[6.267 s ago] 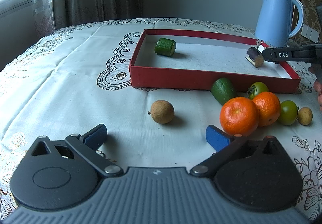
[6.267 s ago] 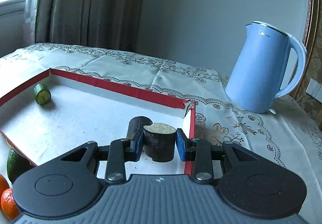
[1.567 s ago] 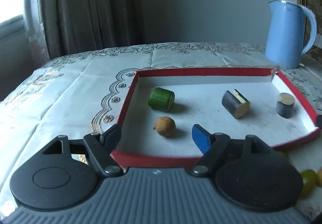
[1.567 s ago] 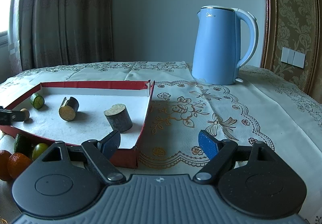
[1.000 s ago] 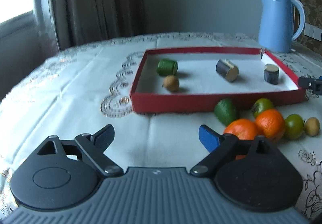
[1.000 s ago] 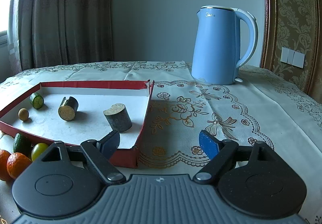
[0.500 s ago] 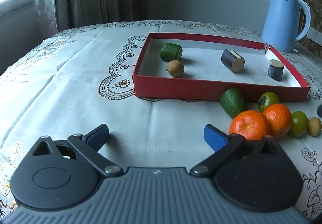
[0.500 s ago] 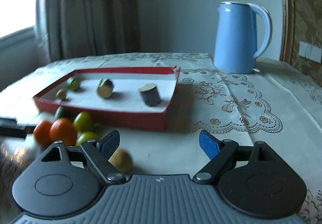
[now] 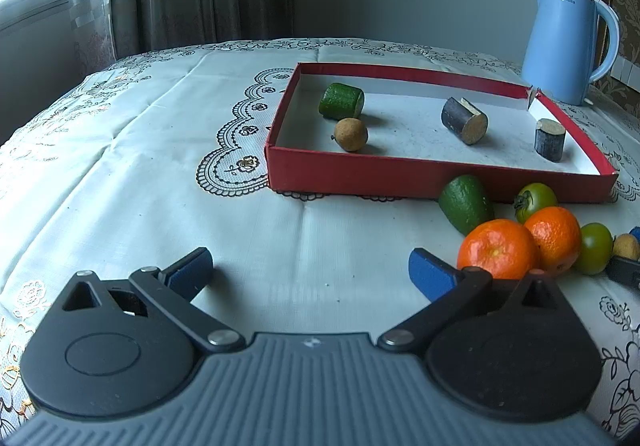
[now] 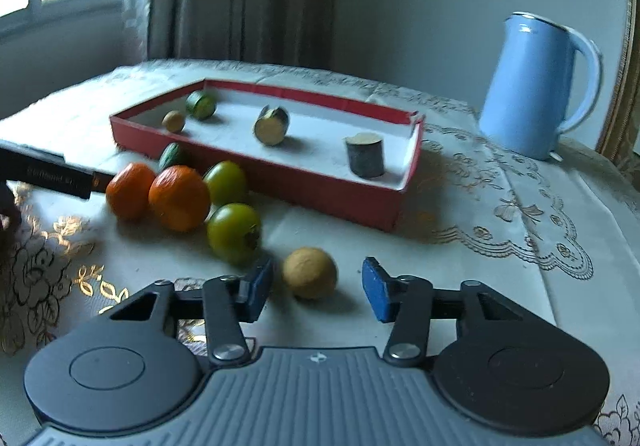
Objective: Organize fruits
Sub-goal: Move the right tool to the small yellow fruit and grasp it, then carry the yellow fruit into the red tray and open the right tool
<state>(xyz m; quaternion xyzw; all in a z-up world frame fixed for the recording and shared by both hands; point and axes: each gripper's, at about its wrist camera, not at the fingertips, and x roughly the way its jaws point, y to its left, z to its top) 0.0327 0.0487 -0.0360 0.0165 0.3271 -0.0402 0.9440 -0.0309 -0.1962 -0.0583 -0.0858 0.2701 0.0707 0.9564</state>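
Green tomato (image 10: pixel 234 233) just left of my right gripper (image 10: pixel 317 290), oranges (image 10: pixel 179 197) behind. Longan (image 10: pixel 309 273) on cloth between its jaws, closing in, pads not pressing. Left gripper (image 9: pixel 308 272) wide open, empty, tilted down over cloth. Tray (image 9: pixel 420 171) beyond.

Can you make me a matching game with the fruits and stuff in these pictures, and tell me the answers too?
Things:
1. small round brown fruit
2. green cylinder piece
3. tall light blue kettle
4. two round orange mandarins

Places:
A. inside the red tray
B. between the right gripper fingers
C. on the cloth behind the tray
D. on the cloth before the tray

Pairs: 1-B, 2-A, 3-C, 4-D
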